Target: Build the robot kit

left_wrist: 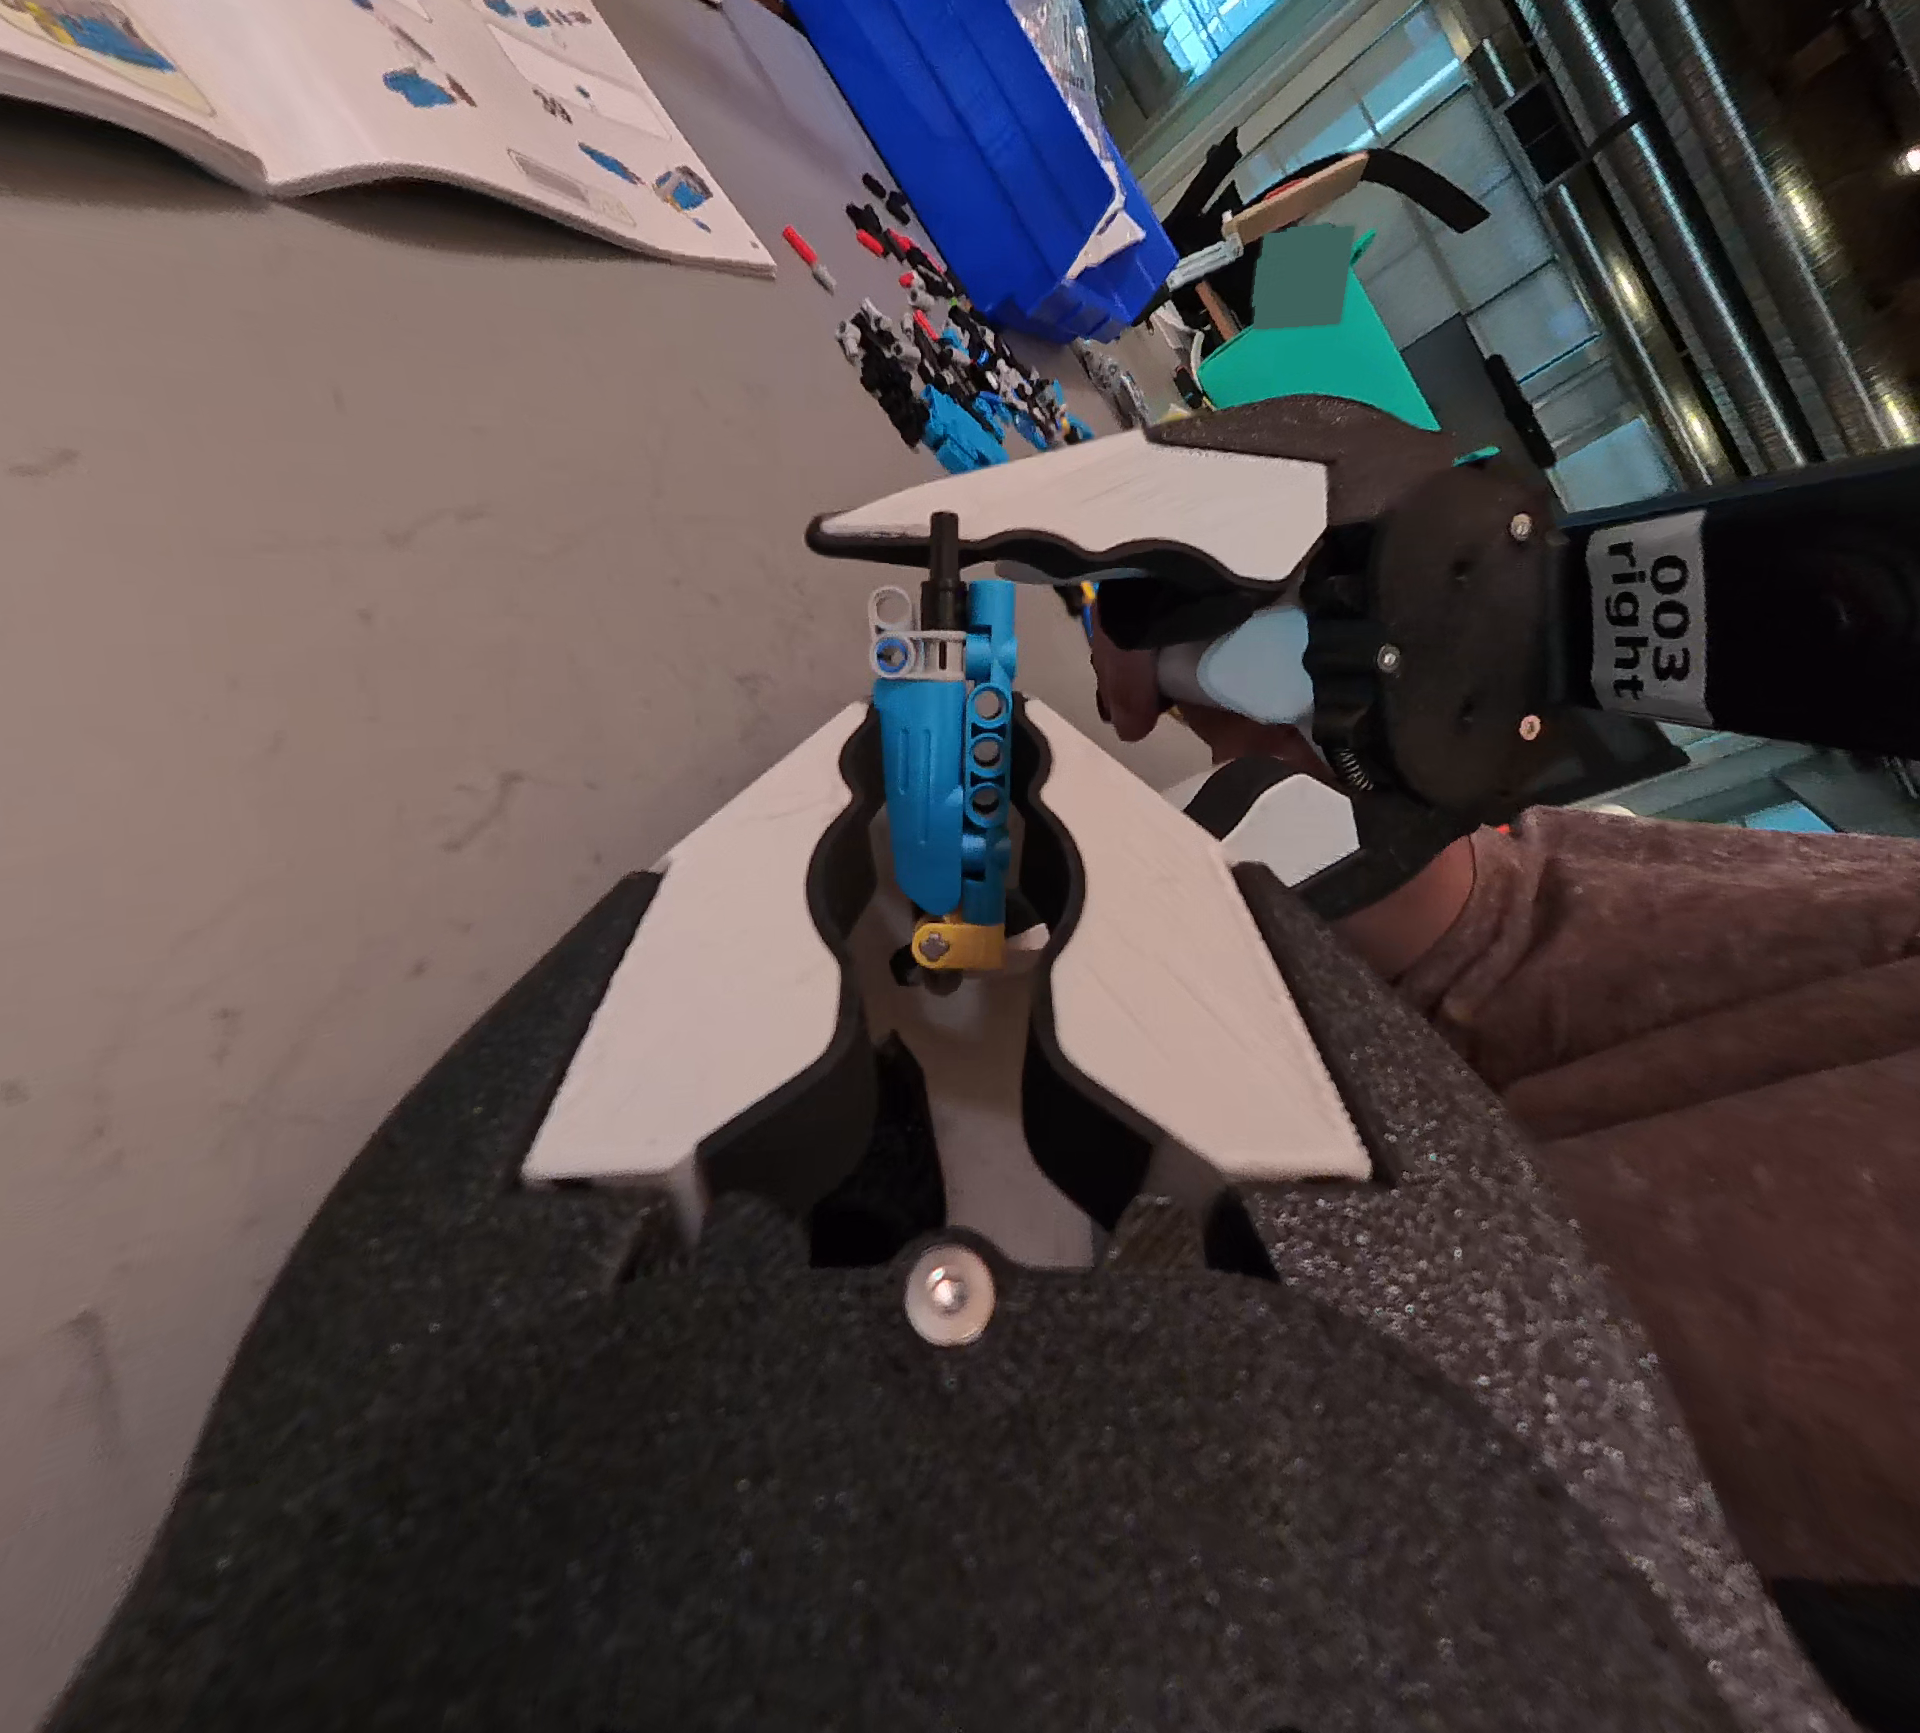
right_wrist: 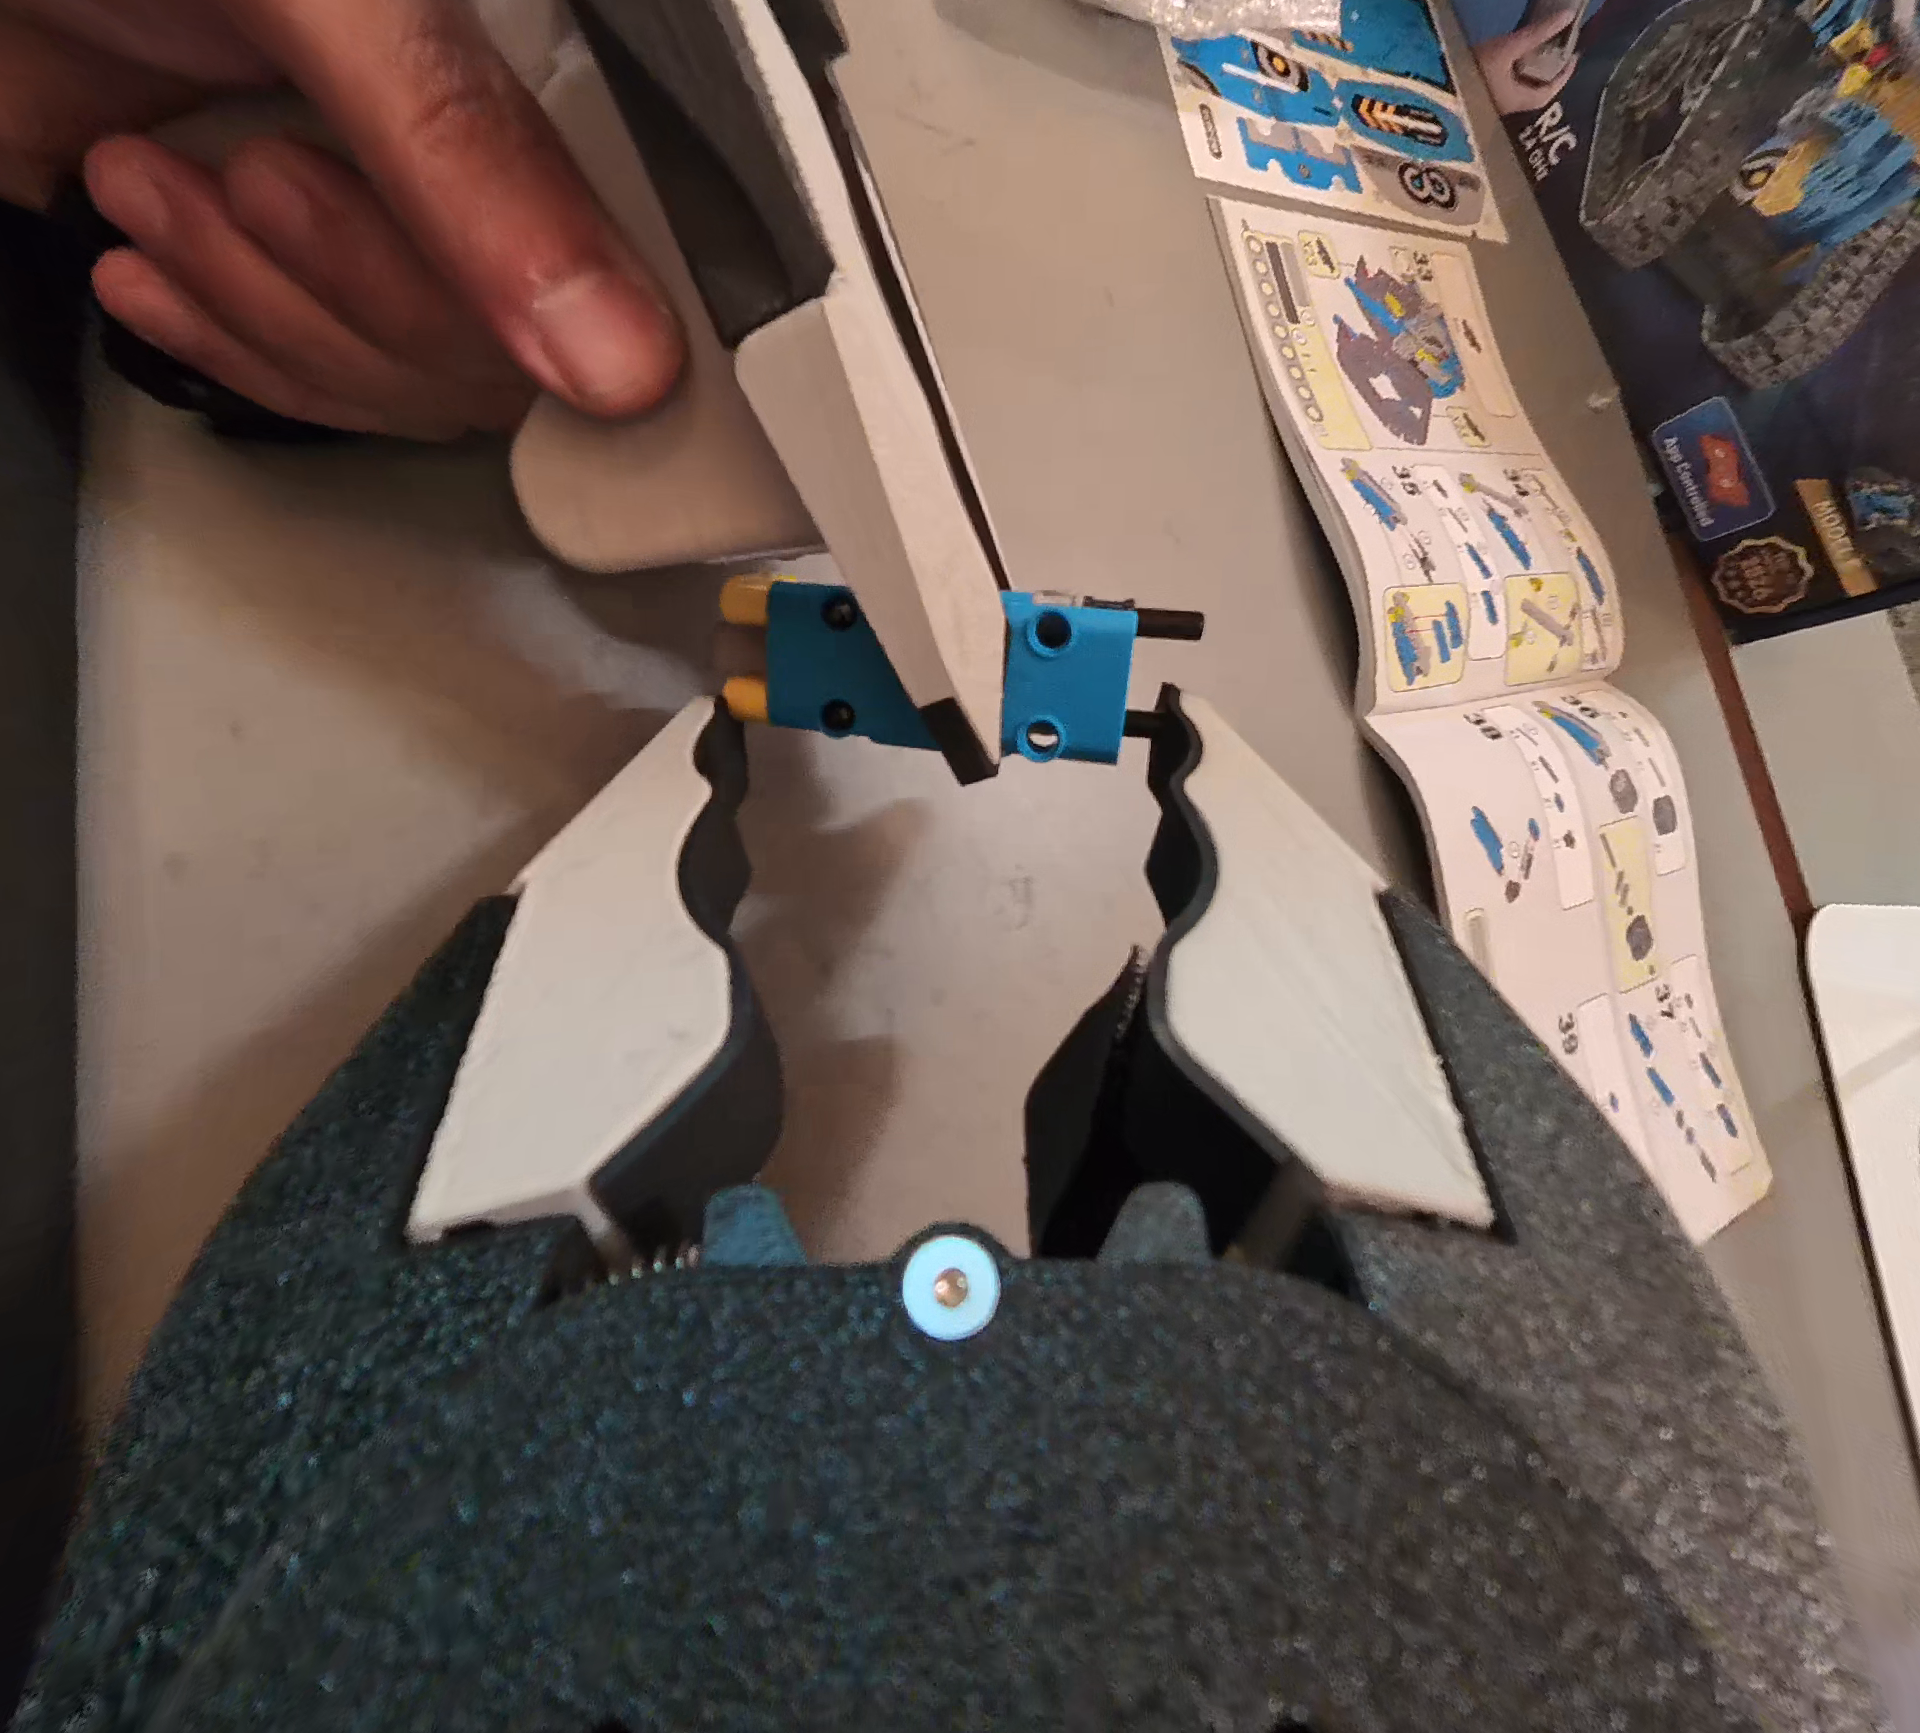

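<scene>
Left hand-held gripper (left_wrist: 951,748) is clamped tight on a small blue brick assembly (left_wrist: 951,769), held up off the desk (left_wrist: 312,644). Right hand-held gripper (right_wrist: 940,727) is spread wide, one tip set against a black pin (right_wrist: 1138,720) poking out of the assembly's end. Trouble could be had if the push lands off-axis: the pin might be skewed, or the assembly twisted loose in the clamp. Both tools are held crosswise to each other, a hand (right_wrist: 343,156) wrapped round the left one's handle. Loose parts (left_wrist: 935,374) and a manual (right_wrist: 1496,644) are lying further out.

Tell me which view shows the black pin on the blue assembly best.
The left wrist view: the black pin stands up from the blue assembly, its tip against the right gripper's finger. The right wrist view shows it sideways, partly hidden.
</scene>
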`<state>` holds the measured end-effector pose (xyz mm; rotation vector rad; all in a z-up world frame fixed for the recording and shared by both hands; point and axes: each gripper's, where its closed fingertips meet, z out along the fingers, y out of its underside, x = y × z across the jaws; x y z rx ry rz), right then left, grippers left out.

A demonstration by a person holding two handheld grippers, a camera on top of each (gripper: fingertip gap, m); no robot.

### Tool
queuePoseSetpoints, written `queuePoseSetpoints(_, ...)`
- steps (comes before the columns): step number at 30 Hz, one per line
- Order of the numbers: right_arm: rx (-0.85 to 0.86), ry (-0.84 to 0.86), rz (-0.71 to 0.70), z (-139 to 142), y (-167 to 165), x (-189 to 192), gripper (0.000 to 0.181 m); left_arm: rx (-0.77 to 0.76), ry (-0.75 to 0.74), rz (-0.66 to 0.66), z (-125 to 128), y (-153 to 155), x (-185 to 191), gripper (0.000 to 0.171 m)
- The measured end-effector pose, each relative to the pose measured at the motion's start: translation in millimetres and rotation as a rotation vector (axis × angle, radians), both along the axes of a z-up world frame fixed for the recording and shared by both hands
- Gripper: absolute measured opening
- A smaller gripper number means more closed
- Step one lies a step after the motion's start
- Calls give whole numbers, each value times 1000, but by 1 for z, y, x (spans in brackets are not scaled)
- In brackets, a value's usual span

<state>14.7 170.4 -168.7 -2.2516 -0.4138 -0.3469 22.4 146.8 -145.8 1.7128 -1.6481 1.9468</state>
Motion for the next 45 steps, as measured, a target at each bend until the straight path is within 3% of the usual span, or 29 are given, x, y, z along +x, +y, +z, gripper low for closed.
queuePoseSetpoints(5, 8, -26, 10, 5, -2, 4, 82, 11, -7, 2, 0, -2, 3, 21)
queuePoseSetpoints(7, 42, -36, 8, 12, -3, 3, 100, 3, 0, 4, 0, -1, 3, 22)
queuePoseSetpoints(10, 34, -7, 12, 8, -1, -1, 107, 2, -4, -6, 0, -3, 2, 21)
queuePoseSetpoints(13, -9, -24, 11, -2, 4, -3, 107, 5, -12, -13, 1, -4, 2, 22)
queuePoseSetpoints(17, -6, -106, -10, -3, 9, 3, 91, 8, -28, -29, 3, -7, 0, 22)
queuePoseSetpoints(22, 22, -169, -31, -1, 13, 7, 98, 1, -21, -19, 3, -5, 1, 21)
queuePoseSetpoints(25, 40, -168, -60, 2, 15, 13, 115, 1, -14, -15, 2, -5, 2, 21)
queuePoseSetpoints(28, 38, -167, 2, 0, 16, 2, 99, 20, -13, -38, 0, -9, 0, 22)
queuePoseSetpoints(36, 31, -43, -42, -1, 20, -1, 97, 17, 9, -19, -2, -6, 2, 21)
queuePoseSetpoints(45, 19, -59, -35, -3, 20, -2, 93, 42, 14, -12, -5, -4, 1, 20)
